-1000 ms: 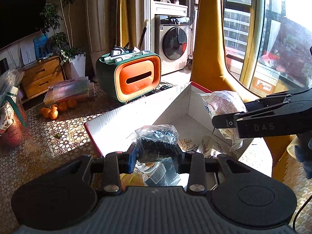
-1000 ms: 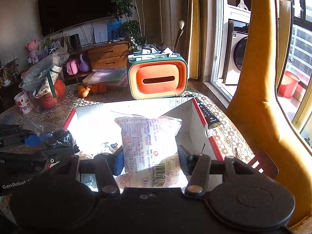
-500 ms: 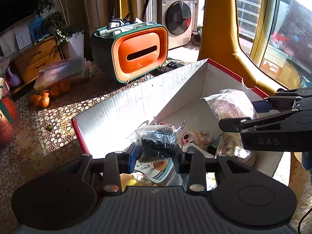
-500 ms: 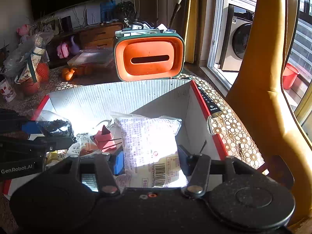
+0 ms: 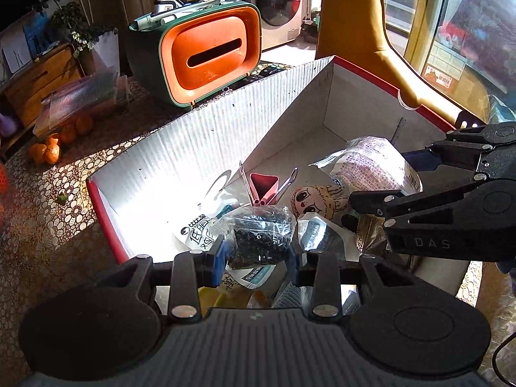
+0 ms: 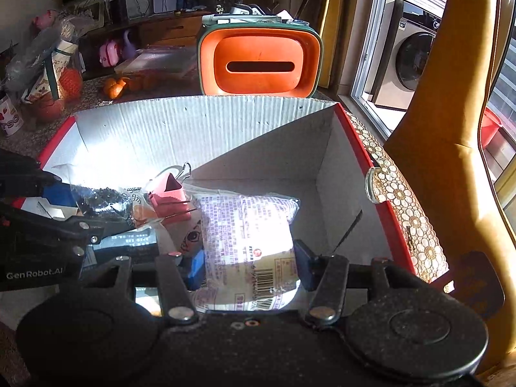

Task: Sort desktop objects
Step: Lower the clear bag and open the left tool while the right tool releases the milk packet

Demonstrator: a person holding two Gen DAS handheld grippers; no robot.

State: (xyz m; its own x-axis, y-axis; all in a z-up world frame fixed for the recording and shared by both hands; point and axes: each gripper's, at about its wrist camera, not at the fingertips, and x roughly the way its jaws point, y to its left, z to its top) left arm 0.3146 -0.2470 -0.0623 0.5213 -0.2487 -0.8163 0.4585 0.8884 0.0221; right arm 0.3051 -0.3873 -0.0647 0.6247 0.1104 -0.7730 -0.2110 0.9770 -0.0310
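A red-rimmed cardboard box (image 5: 200, 148) (image 6: 206, 129) stands open on the table with several items in it. My left gripper (image 5: 256, 254) is shut on a clear bag of small black pieces (image 5: 258, 238), held low inside the box's left part; the bag also shows in the right wrist view (image 6: 103, 200). My right gripper (image 6: 250, 271) is shut on a white printed packet (image 6: 248, 229), low in the box's right part; the packet also shows in the left wrist view (image 5: 371, 167). A pink binder clip (image 5: 262, 187) (image 6: 169, 198) and a cartoon-face packet (image 5: 316, 198) lie between them.
An orange and green tissue box (image 5: 206, 54) (image 6: 261, 61) stands behind the cardboard box. Oranges (image 5: 48, 151) and a plastic case (image 5: 77, 100) lie far left on the lace tablecloth. A yellow chair (image 6: 451, 129) stands to the right. A bagged bundle and a mug (image 6: 9, 119) are far left.
Both grippers have moved forward and down into the box, each still holding its bag. The box's contents have come closer in both views.
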